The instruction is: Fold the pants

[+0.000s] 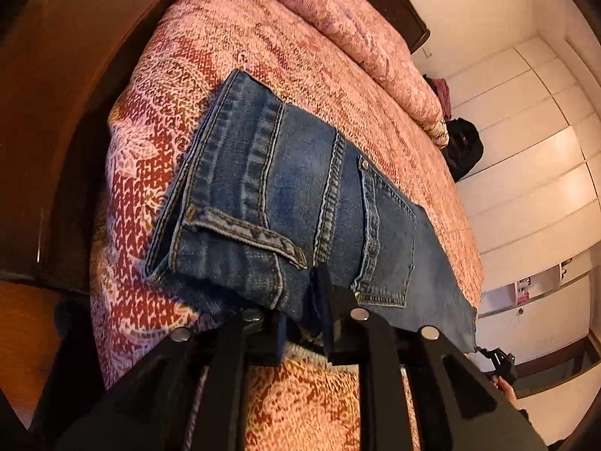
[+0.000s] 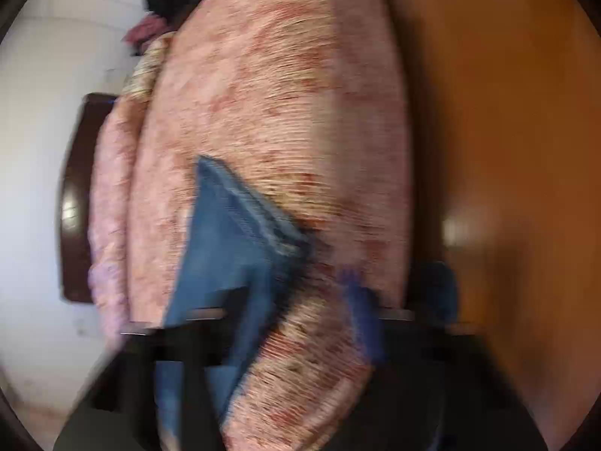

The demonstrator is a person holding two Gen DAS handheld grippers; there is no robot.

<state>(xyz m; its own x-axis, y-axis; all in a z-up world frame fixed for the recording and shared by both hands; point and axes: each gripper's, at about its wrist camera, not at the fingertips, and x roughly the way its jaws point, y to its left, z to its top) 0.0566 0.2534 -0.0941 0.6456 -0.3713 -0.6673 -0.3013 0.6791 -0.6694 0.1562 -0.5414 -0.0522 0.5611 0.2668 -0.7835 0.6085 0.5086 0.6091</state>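
Observation:
Blue jeans (image 1: 285, 203) lie folded on a pink and red patterned bedspread (image 1: 233, 45), with the waistband to the left and a back pocket facing up. My left gripper (image 1: 302, 314) is at their near edge. A fold of denim sits between its fingers, which stand a little apart with a slit of light showing under the cloth. In the blurred right wrist view a corner of the jeans (image 2: 233, 233) lies on the bedspread (image 2: 285, 105). My right gripper (image 2: 296, 312) is open wide there, its left finger over the denim and bedspread between the fingers.
A rolled pink blanket (image 1: 360, 26) lies along the far side of the bed. A black bag (image 1: 464, 150) sits past it by white wardrobe doors (image 1: 533, 173). A dark wooden bed frame (image 1: 56, 120) borders the left. A hand (image 1: 507, 387) shows at lower right.

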